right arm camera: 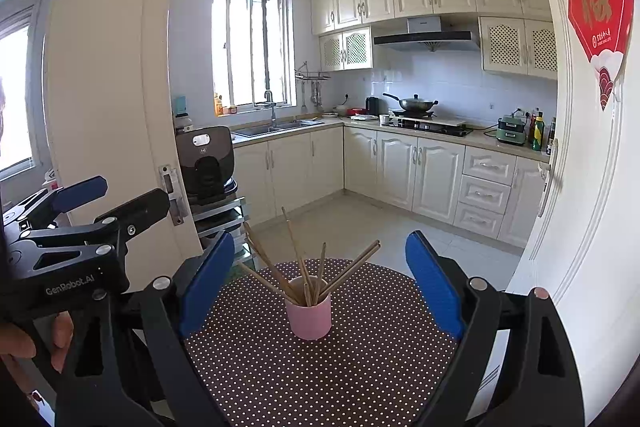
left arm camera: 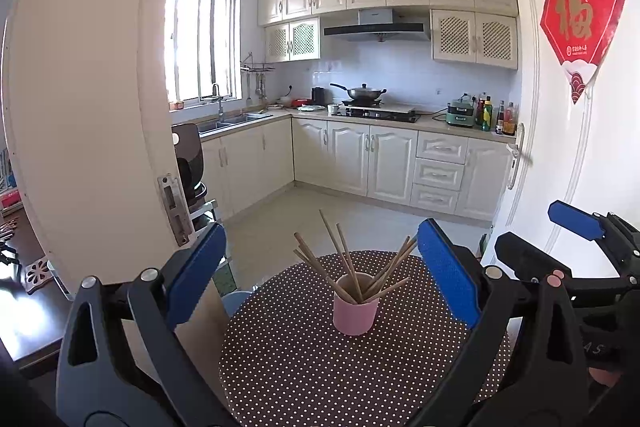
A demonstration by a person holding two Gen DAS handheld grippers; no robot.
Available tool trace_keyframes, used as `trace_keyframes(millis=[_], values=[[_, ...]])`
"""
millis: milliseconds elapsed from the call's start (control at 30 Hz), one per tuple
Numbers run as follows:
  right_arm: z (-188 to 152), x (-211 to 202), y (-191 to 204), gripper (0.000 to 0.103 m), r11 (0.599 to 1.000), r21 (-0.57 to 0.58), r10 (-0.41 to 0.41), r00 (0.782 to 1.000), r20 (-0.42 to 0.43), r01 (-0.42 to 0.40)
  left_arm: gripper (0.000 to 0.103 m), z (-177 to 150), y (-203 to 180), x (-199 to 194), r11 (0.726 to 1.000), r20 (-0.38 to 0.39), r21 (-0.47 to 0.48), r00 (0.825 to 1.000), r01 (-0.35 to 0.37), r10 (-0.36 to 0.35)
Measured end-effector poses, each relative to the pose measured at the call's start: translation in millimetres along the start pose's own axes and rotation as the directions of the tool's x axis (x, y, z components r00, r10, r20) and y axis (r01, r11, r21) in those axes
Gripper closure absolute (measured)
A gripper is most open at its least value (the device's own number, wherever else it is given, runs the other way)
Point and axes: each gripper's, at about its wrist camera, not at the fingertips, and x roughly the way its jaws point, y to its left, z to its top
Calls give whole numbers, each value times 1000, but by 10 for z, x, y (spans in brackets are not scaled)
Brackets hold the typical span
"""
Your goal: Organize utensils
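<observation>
A pink cup (left arm camera: 356, 313) (right arm camera: 310, 321) stands upright on a round table with a dark polka-dot cloth (left arm camera: 304, 359) (right arm camera: 360, 367). Several wooden chopsticks (left arm camera: 344, 259) (right arm camera: 296, 259) lean fanned out inside it. My left gripper (left arm camera: 322, 275) is open, its blue pads (left arm camera: 196, 275) wide apart on the near side of the cup. My right gripper (right arm camera: 320, 287) is likewise open and short of the cup, which its pads do not touch. Each view shows the other gripper alongside: the right gripper (left arm camera: 556, 239) at the right edge, the left gripper (right arm camera: 108, 203) at the left edge.
Beyond the table a doorway opens onto a kitchen with cream cabinets (left arm camera: 360, 163). A door frame (left arm camera: 120, 107) rises at the left and a white door with a red ornament (left arm camera: 580, 15) at the right. A dark side table (left arm camera: 28, 307) stands left. A hand (right arm camera: 36, 343) holds the left gripper.
</observation>
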Motion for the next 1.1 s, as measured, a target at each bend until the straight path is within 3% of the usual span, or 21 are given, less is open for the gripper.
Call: trace_keyframes(millis=[1100], values=[[18, -15, 48, 19, 1000, 7, -6, 1000, -12, 6, 8, -5, 37, 10, 1000, -10, -6, 1000, 4, -4]])
